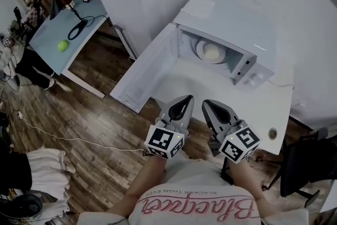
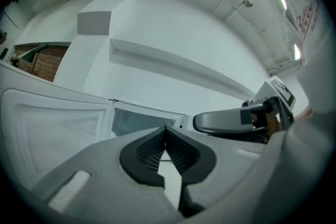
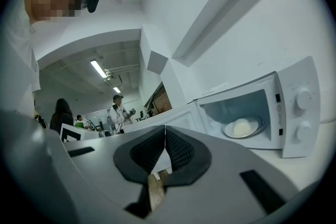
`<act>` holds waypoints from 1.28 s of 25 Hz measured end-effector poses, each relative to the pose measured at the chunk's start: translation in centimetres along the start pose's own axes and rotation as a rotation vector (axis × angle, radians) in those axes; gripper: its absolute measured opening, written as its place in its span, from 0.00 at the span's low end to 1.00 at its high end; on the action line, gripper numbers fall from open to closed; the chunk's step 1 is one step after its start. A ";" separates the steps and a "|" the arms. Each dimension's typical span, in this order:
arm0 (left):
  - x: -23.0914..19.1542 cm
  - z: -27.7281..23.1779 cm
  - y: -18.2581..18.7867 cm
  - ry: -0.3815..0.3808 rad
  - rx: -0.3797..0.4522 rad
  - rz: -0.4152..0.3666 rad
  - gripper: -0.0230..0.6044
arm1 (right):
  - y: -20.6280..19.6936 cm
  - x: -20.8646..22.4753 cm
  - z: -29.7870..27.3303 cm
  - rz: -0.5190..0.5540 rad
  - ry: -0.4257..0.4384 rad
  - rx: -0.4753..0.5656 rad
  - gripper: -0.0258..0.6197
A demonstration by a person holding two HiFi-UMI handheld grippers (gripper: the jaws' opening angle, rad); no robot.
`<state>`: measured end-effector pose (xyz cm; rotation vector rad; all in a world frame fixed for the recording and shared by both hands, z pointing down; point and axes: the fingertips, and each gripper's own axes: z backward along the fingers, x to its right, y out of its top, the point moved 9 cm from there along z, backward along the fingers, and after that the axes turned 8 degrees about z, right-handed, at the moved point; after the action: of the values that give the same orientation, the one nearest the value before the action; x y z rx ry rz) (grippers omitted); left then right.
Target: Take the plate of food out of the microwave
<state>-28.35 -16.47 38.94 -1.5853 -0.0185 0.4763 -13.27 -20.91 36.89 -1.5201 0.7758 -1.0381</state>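
Head view: open microwave door (image 1: 147, 68) left of centre; left gripper (image 1: 184, 98) and right gripper (image 1: 207, 104) lower centre, both clenched on nothing, apart from plate of food (image 1: 211, 52) inside microwave (image 1: 247, 29), upper right.

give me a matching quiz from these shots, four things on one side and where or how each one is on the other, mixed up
Things:
1. microwave door
2. plate of food
3. green ball
4. right tool

Place or state:
a. on the blue table
b. shut, with nothing in it
c. swung wide open
d. inside the microwave

Pairs: 1-c, 2-d, 3-a, 4-b
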 end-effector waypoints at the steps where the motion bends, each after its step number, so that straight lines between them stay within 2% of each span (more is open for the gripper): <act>1: -0.6 0.0 0.1 -0.008 -0.004 0.001 0.04 | 0.1 -0.1 -0.3 0.003 -0.005 0.005 0.06; 6: -2.7 -0.4 0.7 -0.055 -0.019 0.006 0.04 | 0.4 0.2 -1.6 0.036 -0.098 -0.019 0.06; 10: -4.0 -1.3 0.6 -0.084 -0.024 0.026 0.04 | 0.3 0.4 -2.2 -0.056 -0.132 0.037 0.06; 12: -4.4 -1.9 0.5 -0.096 -0.026 0.037 0.04 | 0.0 0.6 -2.3 -0.067 -0.138 0.022 0.06; 16: -4.8 -2.8 0.3 -0.103 -0.021 0.063 0.04 | -0.6 0.8 -2.5 -0.011 -0.161 -0.043 0.06; 26: -5.0 -4.5 -0.2 -0.056 -0.039 0.088 0.04 | -1.0 1.4 -4.2 0.052 -0.099 -0.121 0.06; 30: -4.4 -5.6 0.0 -0.042 -0.054 0.061 0.04 | -0.7 3.5 -4.1 0.013 -0.100 -0.102 0.06; 32: -4.1 -6.0 0.3 -0.031 -0.060 0.047 0.04 | -0.4 4.2 -4.0 -0.021 -0.070 -0.070 0.06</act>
<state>-30.26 -23.43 39.78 -1.6403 -0.0194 0.5418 -15.23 -26.17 38.26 -1.6189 0.7562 -0.9767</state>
